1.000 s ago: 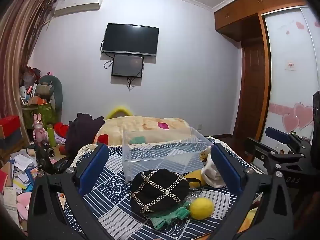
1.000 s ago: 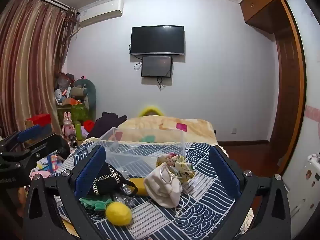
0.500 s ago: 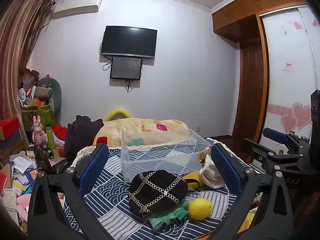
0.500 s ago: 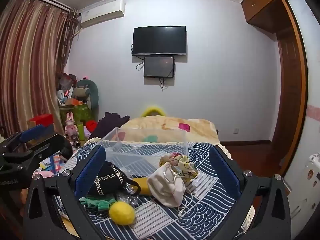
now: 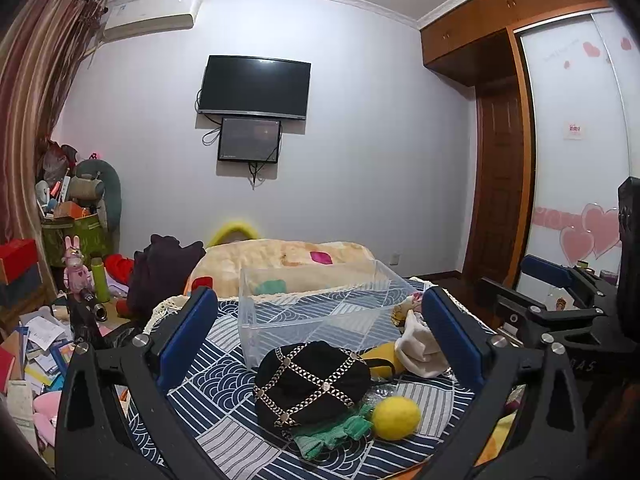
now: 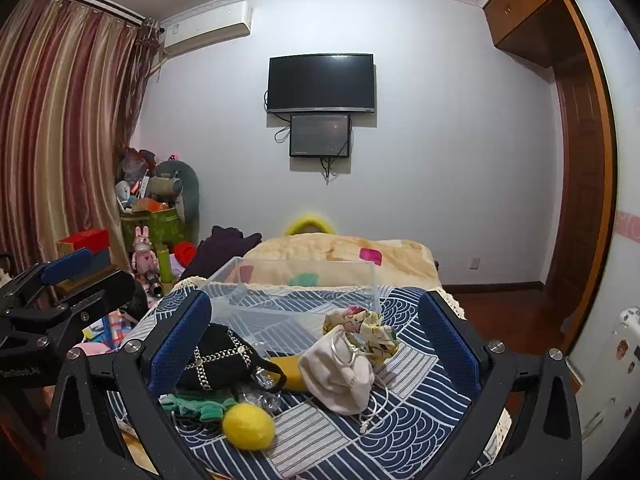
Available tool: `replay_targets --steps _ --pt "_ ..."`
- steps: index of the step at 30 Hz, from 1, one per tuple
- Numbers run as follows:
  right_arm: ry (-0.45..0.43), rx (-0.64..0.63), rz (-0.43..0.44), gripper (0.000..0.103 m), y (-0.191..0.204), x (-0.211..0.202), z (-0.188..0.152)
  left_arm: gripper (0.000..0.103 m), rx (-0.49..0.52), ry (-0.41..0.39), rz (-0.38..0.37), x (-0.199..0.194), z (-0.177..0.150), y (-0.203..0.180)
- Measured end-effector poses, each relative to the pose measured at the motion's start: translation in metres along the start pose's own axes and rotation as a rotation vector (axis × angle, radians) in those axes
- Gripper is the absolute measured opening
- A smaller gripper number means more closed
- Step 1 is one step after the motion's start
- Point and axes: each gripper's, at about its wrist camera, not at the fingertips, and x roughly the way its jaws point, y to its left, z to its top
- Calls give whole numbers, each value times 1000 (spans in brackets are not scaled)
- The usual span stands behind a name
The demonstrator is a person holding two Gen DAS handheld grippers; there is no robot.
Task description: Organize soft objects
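Note:
A clear plastic bin (image 5: 320, 312) (image 6: 296, 300) stands empty on the blue patterned bedspread. In front of it lie a black pouch with a gold chain grid (image 5: 312, 384) (image 6: 212, 360), a yellow ball (image 5: 396, 418) (image 6: 249, 426), a green knitted piece (image 5: 332, 436) (image 6: 196, 404), a white drawstring bag (image 6: 340, 376) (image 5: 420, 350), a floral cloth pouch (image 6: 366, 330) and a yellow item (image 6: 286, 372). My left gripper (image 5: 320, 340) is open and empty, above the black pouch. My right gripper (image 6: 316, 336) is open and empty, above the white bag.
A folded cream blanket (image 5: 280, 260) lies behind the bin. Dark clothing (image 5: 164, 268) sits at the bed's left. Cluttered boxes, toys and papers (image 5: 52, 300) fill the floor at left. A wardrobe (image 5: 576, 160) stands at right. The other gripper shows at each view's edge.
Both views have shifted slightly; the left gripper drifted a little left and the right one a little closer to the soft items. Nothing was picked up or moved.

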Motion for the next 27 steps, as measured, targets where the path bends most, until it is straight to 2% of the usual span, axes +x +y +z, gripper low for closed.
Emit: replay_targets --steps 27 --pt "-12 1 4 103 3 -2 6 103 3 -12 -5 -5 4 -1"
